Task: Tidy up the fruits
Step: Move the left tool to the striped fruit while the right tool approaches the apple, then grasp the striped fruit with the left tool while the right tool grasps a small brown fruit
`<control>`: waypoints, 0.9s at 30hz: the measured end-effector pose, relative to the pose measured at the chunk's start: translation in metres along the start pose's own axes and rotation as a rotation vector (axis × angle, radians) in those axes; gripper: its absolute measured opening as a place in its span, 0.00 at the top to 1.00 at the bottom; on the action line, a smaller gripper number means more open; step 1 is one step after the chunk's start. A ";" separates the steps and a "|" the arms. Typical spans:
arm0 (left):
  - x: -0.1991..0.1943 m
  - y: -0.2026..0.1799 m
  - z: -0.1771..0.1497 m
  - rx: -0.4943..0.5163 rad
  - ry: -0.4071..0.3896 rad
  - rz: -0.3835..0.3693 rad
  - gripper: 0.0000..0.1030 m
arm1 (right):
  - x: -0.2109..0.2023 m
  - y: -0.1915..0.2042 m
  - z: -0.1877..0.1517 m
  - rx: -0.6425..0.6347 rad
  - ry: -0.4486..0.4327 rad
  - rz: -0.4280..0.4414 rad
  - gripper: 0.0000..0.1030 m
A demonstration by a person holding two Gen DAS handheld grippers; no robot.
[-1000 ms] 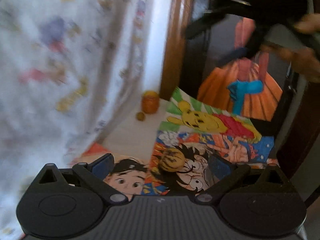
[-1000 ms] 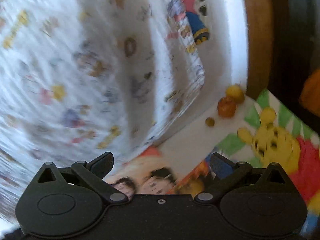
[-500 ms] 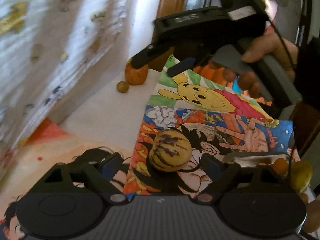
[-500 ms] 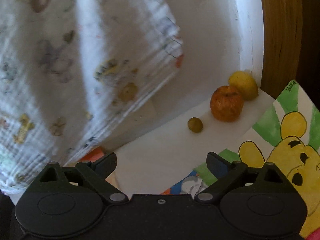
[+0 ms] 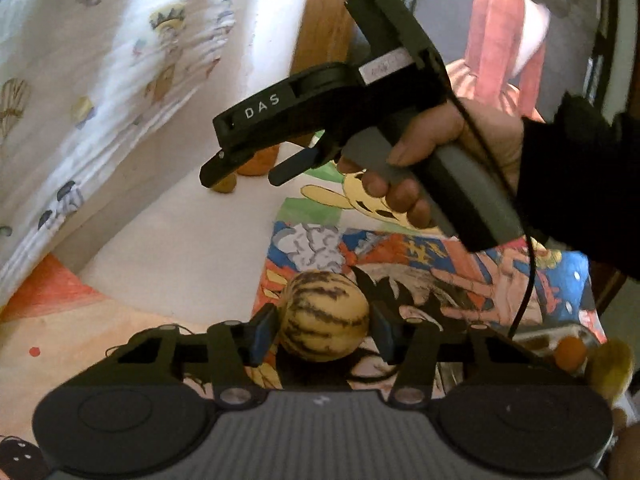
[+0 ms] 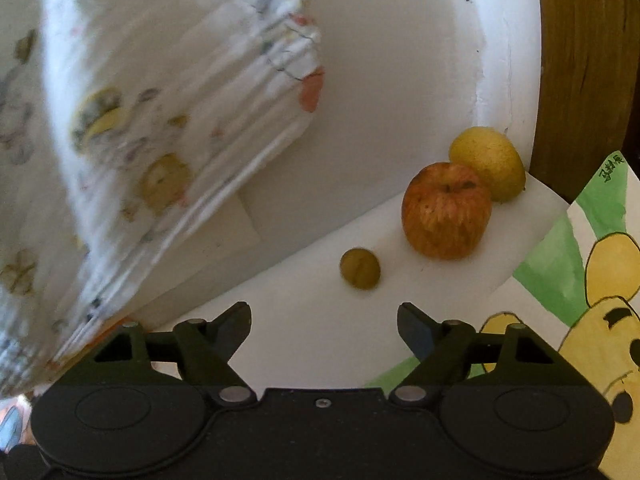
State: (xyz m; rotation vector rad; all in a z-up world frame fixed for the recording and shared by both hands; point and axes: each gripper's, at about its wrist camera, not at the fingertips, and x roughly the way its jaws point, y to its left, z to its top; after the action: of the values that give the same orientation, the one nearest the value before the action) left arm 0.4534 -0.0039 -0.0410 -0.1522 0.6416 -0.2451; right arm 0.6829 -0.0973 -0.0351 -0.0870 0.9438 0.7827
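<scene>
Between the blue pads of the left hand-held gripper (image 5: 322,330), a striped yellow melon (image 5: 324,318) is framed, resting on the cartoon drawings (image 5: 460,276) that cover the counter (image 5: 180,240). The left pad is seen at or nearly at its skin, while a narrow gap is left on the right, so the fruit is bracketed but not yet judged to be clamped. Its long axis is laid roughly across the jaws. Farther back, the right hand-held gripper (image 6: 324,320) is held wide open and empty above bare white counter. A small green fruit (image 6: 360,268) lies just ahead and slightly right, with a red apple (image 6: 446,210) and a yellow fruit (image 6: 488,168) beyond it. The left side is therefore judged nearer to a grasp.
</scene>
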 end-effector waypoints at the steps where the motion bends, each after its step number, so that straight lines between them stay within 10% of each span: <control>1: 0.002 0.002 0.001 -0.009 -0.002 0.004 0.47 | 0.004 -0.001 0.002 0.009 -0.005 -0.005 0.23; 21: 0.009 0.026 0.013 -0.135 -0.011 0.026 0.48 | 0.048 -0.008 0.021 0.079 -0.016 -0.092 0.70; 27: 0.005 0.031 0.010 -0.160 -0.019 0.035 0.48 | 0.044 -0.014 0.013 0.081 -0.006 -0.070 0.71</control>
State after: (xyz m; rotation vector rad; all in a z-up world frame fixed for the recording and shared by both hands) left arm 0.4690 0.0254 -0.0426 -0.2959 0.6439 -0.1579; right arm 0.7155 -0.0780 -0.0638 -0.0471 0.9604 0.6791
